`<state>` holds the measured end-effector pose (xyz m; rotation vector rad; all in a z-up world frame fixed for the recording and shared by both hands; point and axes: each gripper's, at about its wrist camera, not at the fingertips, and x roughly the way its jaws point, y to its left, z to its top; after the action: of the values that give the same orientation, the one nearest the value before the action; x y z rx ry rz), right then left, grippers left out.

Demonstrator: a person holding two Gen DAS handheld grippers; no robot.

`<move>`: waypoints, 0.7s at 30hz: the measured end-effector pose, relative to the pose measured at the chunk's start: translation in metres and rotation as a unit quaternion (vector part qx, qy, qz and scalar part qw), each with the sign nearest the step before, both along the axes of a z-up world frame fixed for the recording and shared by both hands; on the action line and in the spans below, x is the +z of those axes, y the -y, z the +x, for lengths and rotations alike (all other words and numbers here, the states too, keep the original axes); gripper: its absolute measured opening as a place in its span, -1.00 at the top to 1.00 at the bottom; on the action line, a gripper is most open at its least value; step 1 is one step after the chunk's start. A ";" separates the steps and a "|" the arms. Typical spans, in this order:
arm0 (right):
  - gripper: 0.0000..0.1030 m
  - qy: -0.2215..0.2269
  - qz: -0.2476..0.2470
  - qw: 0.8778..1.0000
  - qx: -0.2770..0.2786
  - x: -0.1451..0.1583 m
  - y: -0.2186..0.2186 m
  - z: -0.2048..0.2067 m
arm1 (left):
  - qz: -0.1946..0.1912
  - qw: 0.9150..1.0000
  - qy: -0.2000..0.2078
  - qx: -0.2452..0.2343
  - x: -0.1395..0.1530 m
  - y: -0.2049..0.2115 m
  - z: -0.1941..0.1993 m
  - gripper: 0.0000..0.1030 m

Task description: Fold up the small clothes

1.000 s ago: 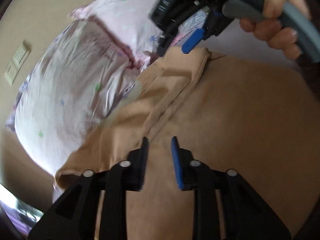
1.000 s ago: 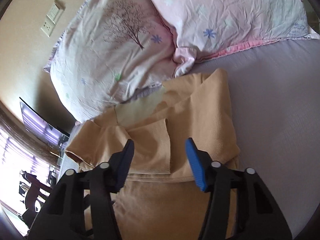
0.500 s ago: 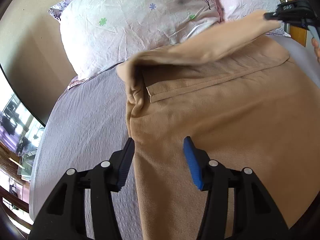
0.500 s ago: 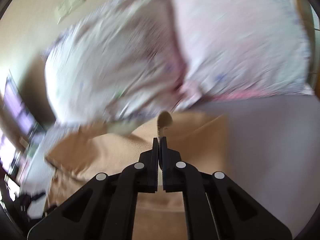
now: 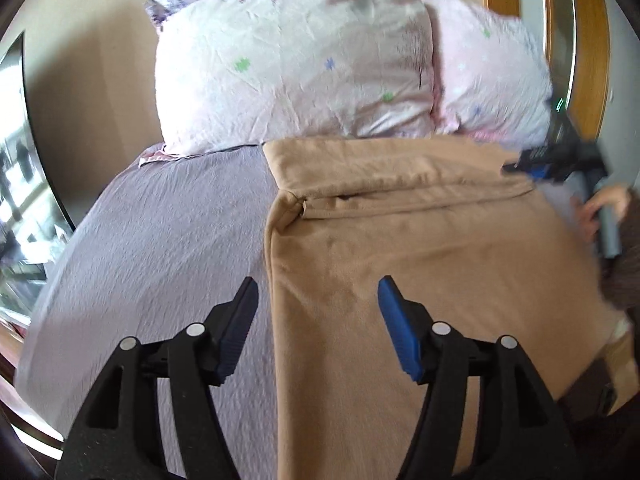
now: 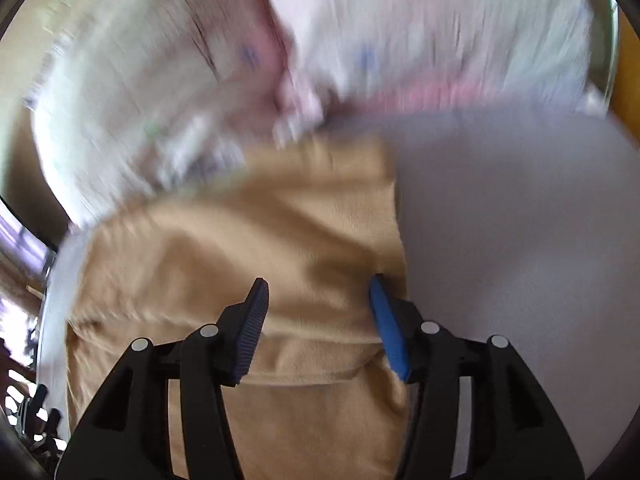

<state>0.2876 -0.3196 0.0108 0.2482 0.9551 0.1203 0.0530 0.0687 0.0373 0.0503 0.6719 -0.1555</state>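
A tan garment (image 5: 400, 248) lies flat on the lilac bed sheet (image 5: 168, 240), with a folded band across its far end. My left gripper (image 5: 316, 316) is open and empty above the garment's left edge. My right gripper (image 6: 318, 316) is open over the garment's right side (image 6: 280, 248), holding nothing; that view is blurred. The right gripper also shows in the left wrist view (image 5: 556, 160) at the garment's far right corner, held by a hand.
Two pale floral pillows (image 5: 296, 68) (image 5: 488, 80) lie against the wall behind the garment. A wooden frame (image 5: 588, 40) stands at the far right. Bare sheet (image 6: 512, 220) lies to the garment's right.
The right gripper was shut on the garment's edge, carrying it over; it has let go and is open. The fold now lies flat. The left gripper stays open.
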 end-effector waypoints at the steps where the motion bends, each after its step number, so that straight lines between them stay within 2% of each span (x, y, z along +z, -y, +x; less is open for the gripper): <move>1: -0.05 -0.004 0.017 1.000 0.000 0.005 0.007 -0.010 | -0.018 1.000 0.002 -0.002 0.003 -0.008 -0.007 -0.27; 2: -0.06 0.008 0.043 0.999 0.004 0.011 0.015 -0.023 | -0.040 0.999 0.003 -0.005 0.005 -0.018 -0.018 -0.33; 4: -0.10 0.033 0.105 0.993 0.048 0.024 0.027 -0.059 | -0.080 0.997 0.000 -0.024 0.005 -0.036 -0.035 -0.43; 5: -0.25 0.043 0.126 0.989 0.068 0.028 0.029 -0.078 | -0.109 0.993 -0.004 -0.038 0.003 -0.049 -0.046 -0.44; 6: -0.47 0.054 0.147 0.983 0.092 0.032 0.031 -0.097 | -0.135 0.990 -0.009 -0.047 -0.001 -0.060 -0.054 -0.44; 8: -0.64 0.074 0.178 0.970 0.147 0.037 0.036 -0.148 | -0.196 0.979 -0.019 -0.059 -0.010 -0.084 -0.072 -0.44; 11: -0.69 0.086 0.206 0.953 0.204 0.031 0.051 -0.216 | -0.253 0.965 -0.035 -0.061 -0.030 -0.112 -0.099 -0.45; 13: -0.74 0.073 0.214 0.949 0.220 0.016 0.064 -0.256 | -0.265 0.961 -0.042 -0.065 -0.038 -0.120 -0.113 -0.45; 15: -0.74 0.039 0.207 0.957 0.200 -0.008 0.075 -0.279 | -0.275 0.957 -0.057 -0.077 -0.052 -0.124 -0.121 -0.48; 18: -0.75 -0.017 0.210 0.963 0.165 -0.048 0.081 -0.280 | -0.271 0.954 -0.083 -0.096 -0.069 -0.116 -0.118 -0.51; 21: -0.75 -0.025 0.247 0.953 0.173 -0.071 0.076 -0.269 | -0.267 0.950 -0.112 -0.116 -0.087 -0.096 -0.102 -0.51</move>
<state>0.0191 -0.3956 -0.0602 0.5446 1.0028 0.6825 -0.0493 0.1647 -0.0494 -0.4170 0.8308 -0.5730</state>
